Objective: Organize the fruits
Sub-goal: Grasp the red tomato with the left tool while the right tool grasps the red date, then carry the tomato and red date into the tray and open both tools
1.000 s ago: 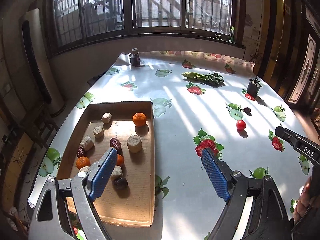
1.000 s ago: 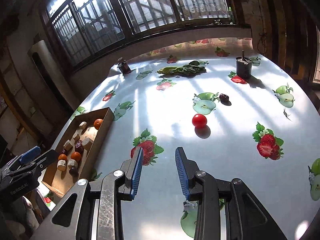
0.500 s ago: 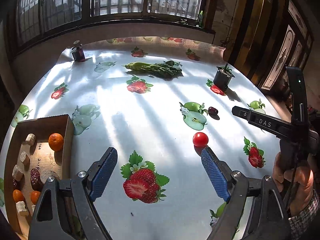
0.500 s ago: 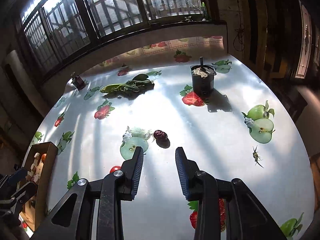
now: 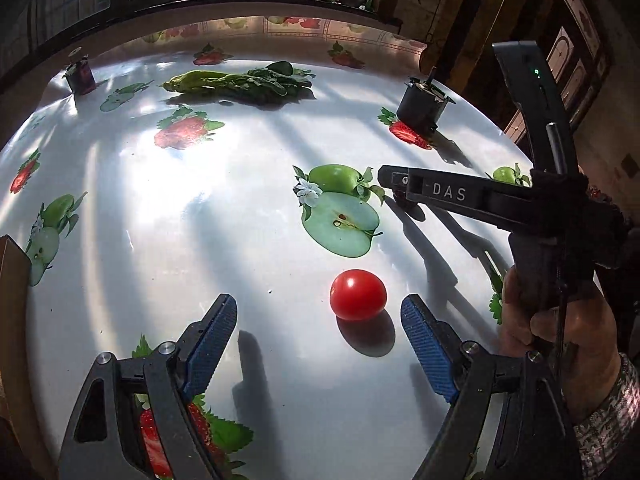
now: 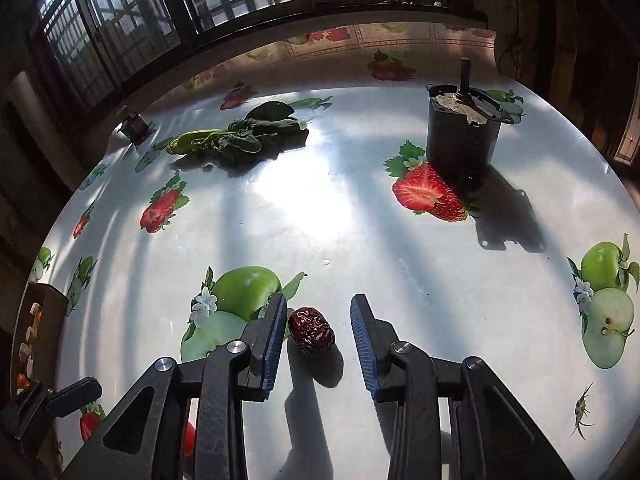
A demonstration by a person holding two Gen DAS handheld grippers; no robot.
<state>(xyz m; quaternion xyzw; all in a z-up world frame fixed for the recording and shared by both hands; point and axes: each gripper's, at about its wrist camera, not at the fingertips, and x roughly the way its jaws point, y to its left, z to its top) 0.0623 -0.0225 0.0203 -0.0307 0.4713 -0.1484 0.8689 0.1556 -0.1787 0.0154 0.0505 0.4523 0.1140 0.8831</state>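
A red cherry tomato (image 5: 358,294) lies on the glossy fruit-print tablecloth, between the fingers of my open left gripper (image 5: 318,322), nearer the right finger, with nothing touching it. A wrinkled dark red date (image 6: 312,330) lies between the fingers of my open right gripper (image 6: 318,330), close to the left finger; I cannot tell whether they touch. The right gripper also shows in the left wrist view (image 5: 460,196), held by a hand at the right. The cardboard tray (image 6: 34,320) with several fruits sits at the far left table edge.
Leafy greens (image 5: 244,82) lie at the back of the table. A dark pot with a stick (image 6: 462,136) stands at the back right. A small dark jar (image 5: 82,76) stands at the back left. The round table edge curves close on the right.
Both grippers have moved right and forward, away from the tray. The left now straddles the tomato and the right has come down around the date.
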